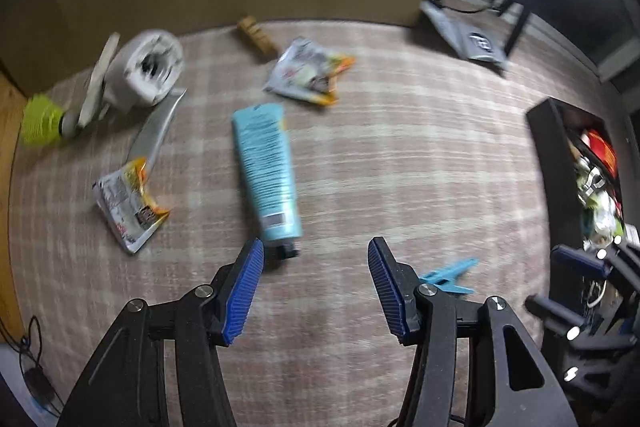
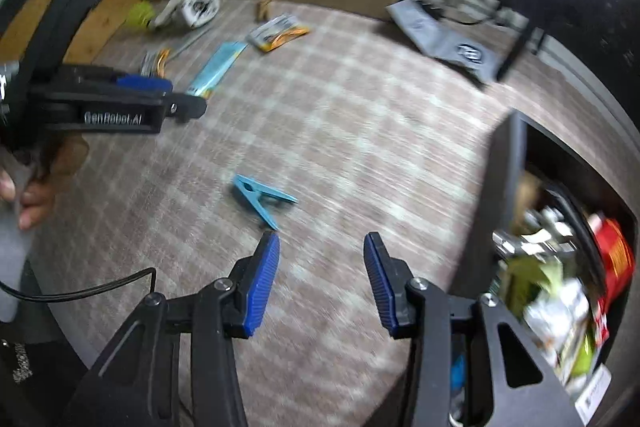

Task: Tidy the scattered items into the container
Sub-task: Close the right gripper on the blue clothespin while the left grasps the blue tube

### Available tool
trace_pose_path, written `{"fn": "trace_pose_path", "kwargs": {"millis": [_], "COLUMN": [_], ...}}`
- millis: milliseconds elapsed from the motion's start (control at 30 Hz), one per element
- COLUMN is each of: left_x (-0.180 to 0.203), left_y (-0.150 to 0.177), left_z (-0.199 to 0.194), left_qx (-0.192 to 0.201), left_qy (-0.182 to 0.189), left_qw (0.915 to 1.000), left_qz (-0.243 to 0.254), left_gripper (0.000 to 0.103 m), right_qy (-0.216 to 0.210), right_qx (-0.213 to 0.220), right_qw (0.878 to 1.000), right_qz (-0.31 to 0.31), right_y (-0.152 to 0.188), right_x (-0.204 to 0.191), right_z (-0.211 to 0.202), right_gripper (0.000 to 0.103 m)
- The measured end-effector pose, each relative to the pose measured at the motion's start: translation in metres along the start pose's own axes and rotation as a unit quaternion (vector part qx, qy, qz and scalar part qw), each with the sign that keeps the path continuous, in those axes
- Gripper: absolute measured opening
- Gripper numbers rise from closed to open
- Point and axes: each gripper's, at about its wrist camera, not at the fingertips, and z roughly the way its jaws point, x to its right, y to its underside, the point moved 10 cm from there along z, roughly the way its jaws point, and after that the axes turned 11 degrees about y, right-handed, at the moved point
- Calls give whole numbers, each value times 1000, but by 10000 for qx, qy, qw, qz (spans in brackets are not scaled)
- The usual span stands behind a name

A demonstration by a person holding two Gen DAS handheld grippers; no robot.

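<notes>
Two grippers are held over a checked cloth (image 1: 400,147), both with jaws spread wide and nothing between them. The left gripper (image 1: 316,291) is pointed at a teal tube (image 1: 266,171), which lies flat just ahead of its left finger, black cap toward the camera. The right gripper (image 2: 322,283) is pointed at a blue peg (image 2: 260,199) lying on the cloth just ahead of its left finger.

Several items are seen scattered farther back: two foil packets (image 1: 130,203) (image 1: 310,71), a paper roll (image 1: 150,69), a metal blade (image 1: 158,129), a yellow-green ribbed piece (image 1: 38,121) and a small brown object (image 1: 256,35). The black bin (image 2: 508,187) stands at the right edge of the cloth, close beside the right gripper, and is already partly filled with packets.

Both views are blurred, so fine detail cannot be read.

Some risks may be judged from here. The tube is smooth and rounded, so it could squirt out of a squeeze made near its cap. The peg is thin and flat, so it may be pushed along the cloth rather than caught, or the cloth may be pinched with it. The grippers are close together, so they could be knocked against each other near the bin.
</notes>
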Motion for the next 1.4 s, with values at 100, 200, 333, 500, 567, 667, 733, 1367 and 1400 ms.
{"fn": "trace_pose_path", "kwargs": {"millis": [100,200,333,500,567,667,733,1367,1400], "left_x": [-13,-21,-24,-22,-18,-15,-15,-37,-36], "left_y": [-1,-3,-7,-14,-17,-20,-23,3,4], "left_z": [8,16,26,37,40,43,44,30,27], "left_qx": [-83,-135,-154,-146,-132,-133,-128,99,109], "left_qy": [70,93,59,-37,-124,-205,-254,-159,-134], "left_qw": [9994,9984,9978,9980,9984,9985,9986,9984,9984], "left_qz": [-327,-544,-637,-617,-539,-484,-456,-542,-534], "left_gripper": [52,52,52,52,51,50,47,26,26], "right_qy": [-11,40,0,-69,-55,-82,-87,-139,-139], "right_qx": [-68,-95,-132,-206,-233,-298,-342,-466,-439], "right_qw": [9994,9978,9958,9929,9920,9909,9907,9988,9988], "right_qz": [-340,-657,-905,-1166,-1241,-1311,-1315,67,147], "right_y": [-5,-9,-12,-15,-16,-16,-15,-5,-5], "right_x": [-16,-28,-37,-48,-51,-55,-56,-15,-11], "right_z": [14,24,33,43,47,53,56,48,46], "right_gripper": [48,50,51,51,51,51,51,28,28]}}
